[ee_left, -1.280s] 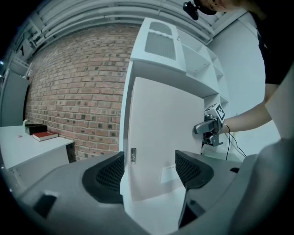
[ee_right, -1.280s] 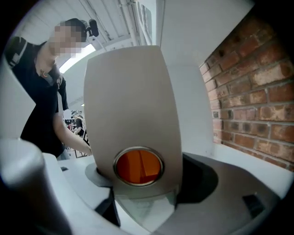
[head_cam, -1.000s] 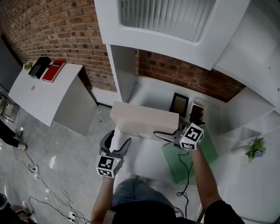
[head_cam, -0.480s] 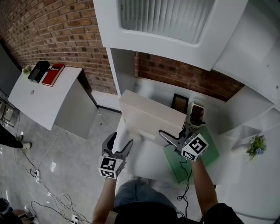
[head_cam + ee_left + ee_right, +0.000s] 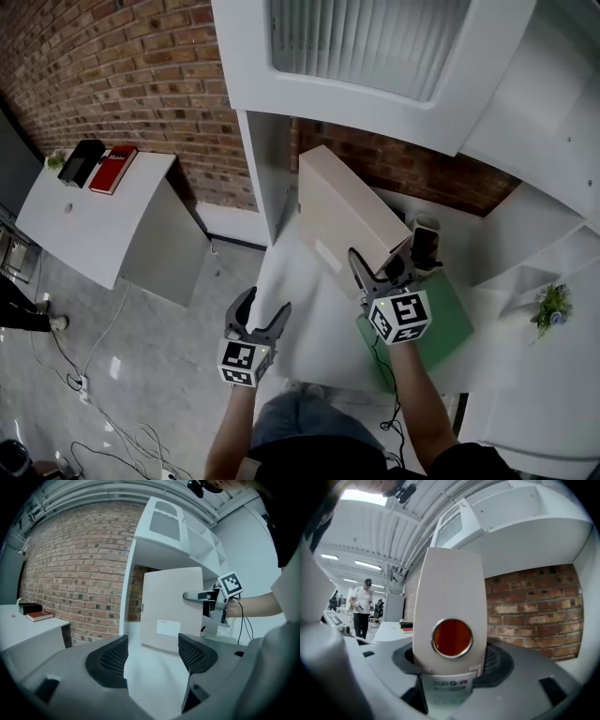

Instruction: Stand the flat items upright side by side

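A large beige binder [image 5: 347, 225] stands steeply tilted on the white desk [image 5: 309, 323] inside the shelf alcove. My right gripper [image 5: 380, 267] is shut on its spine end, and its jaws have just been closing a little on it. In the right gripper view the spine [image 5: 450, 597] with its round finger hole fills the space between the jaws of that gripper [image 5: 450, 660]. My left gripper [image 5: 261, 307] hangs open and empty at the desk's front edge. From the left gripper [image 5: 152, 653] I see the binder's broad face [image 5: 171, 609] ahead. A green flat folder [image 5: 445, 323] lies on the desk under the right hand.
A dark cup-like object [image 5: 425, 239] stands behind the binder at the back. The alcove's white side wall [image 5: 267, 178] is close on the binder's left. A potted plant [image 5: 548, 309] sits far right. A side table [image 5: 94, 202] with a red book stands far left. A person [image 5: 361, 606] stands in the distance.
The binder has swung from lying level up to a steep tilt toward the alcove's back. My right gripper rose and turned with it. The left gripper stayed in place.
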`<state>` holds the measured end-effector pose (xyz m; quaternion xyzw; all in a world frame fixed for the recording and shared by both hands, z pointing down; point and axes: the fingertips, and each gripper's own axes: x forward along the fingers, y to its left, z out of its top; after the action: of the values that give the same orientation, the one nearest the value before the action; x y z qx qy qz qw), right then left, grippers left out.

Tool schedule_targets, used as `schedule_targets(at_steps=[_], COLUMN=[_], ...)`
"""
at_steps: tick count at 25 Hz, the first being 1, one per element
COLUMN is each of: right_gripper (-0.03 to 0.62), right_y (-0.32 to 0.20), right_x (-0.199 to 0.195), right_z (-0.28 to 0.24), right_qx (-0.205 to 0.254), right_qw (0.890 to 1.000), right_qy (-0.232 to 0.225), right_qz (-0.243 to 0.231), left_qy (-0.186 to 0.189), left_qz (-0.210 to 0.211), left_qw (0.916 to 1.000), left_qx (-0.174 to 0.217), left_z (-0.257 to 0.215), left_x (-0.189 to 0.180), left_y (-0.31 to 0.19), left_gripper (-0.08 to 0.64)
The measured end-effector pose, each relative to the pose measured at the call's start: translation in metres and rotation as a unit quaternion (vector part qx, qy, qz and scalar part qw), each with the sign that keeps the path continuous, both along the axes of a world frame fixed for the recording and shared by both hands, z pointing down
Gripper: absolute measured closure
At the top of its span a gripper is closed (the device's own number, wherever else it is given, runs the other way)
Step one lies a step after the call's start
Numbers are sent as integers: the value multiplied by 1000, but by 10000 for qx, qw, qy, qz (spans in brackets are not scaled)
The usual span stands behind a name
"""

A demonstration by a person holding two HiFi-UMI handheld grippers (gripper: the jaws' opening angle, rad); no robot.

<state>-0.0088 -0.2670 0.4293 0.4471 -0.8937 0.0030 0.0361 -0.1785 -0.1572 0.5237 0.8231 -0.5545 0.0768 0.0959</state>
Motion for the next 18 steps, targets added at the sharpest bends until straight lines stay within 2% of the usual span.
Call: schedule_targets(at_steps=[5, 9, 18], right_gripper=[330, 328, 327], right_y=[-22, -35, -62], right_x=[-27, -54, -95], right_z=[4, 9, 28], right_qx=[124, 209, 19], right_qw=[9940, 9855, 9738], right_qy=[118, 77, 261], right_qz=[1080, 1680, 2261], left_qy=[111, 146, 197], left_qz=[-54, -8, -111], left_qw=[9999, 9999, 9995], left_qx=[-7, -53, -220], left_z=[0, 3, 17], left_x=[-9, -15, -36], left_y=[-1, 0, 8], left_gripper=[239, 239, 239])
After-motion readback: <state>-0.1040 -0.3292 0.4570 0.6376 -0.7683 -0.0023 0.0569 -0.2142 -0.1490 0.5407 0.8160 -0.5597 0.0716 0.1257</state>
